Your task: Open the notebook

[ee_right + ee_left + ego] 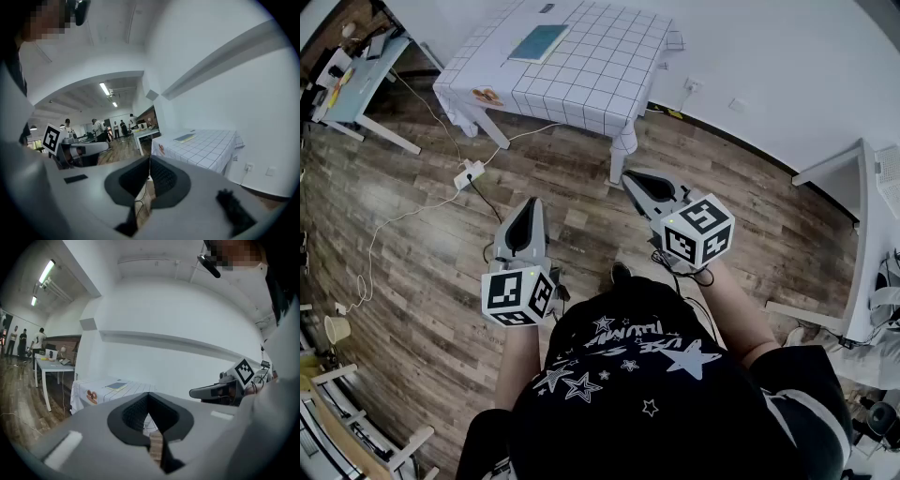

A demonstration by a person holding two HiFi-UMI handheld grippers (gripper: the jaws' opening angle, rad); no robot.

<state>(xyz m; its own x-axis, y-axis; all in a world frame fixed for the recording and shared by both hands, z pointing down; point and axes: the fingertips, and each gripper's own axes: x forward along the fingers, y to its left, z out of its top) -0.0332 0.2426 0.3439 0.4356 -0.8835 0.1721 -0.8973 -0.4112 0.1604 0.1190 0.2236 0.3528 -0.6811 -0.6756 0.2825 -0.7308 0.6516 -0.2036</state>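
Note:
A closed teal notebook (pixel 539 42) lies on a table covered with a white checked cloth (pixel 591 80) by the far wall. It also shows small and distant in the left gripper view, notebook (pixel 116 386), and in the right gripper view, notebook (pixel 185 138). Both grippers are held over the wooden floor, well short of the table. My left gripper (pixel 531 202) has its jaws pressed together with nothing between them. My right gripper (pixel 631 175) also looks shut and empty, and it points toward the table's near corner.
A power strip (pixel 471 172) and trailing cables lie on the floor between me and the table. A cluttered desk (pixel 356 75) stands at the far left, white furniture (pixel 862 234) at the right. Several people (pixel 98 127) stand far off in the room.

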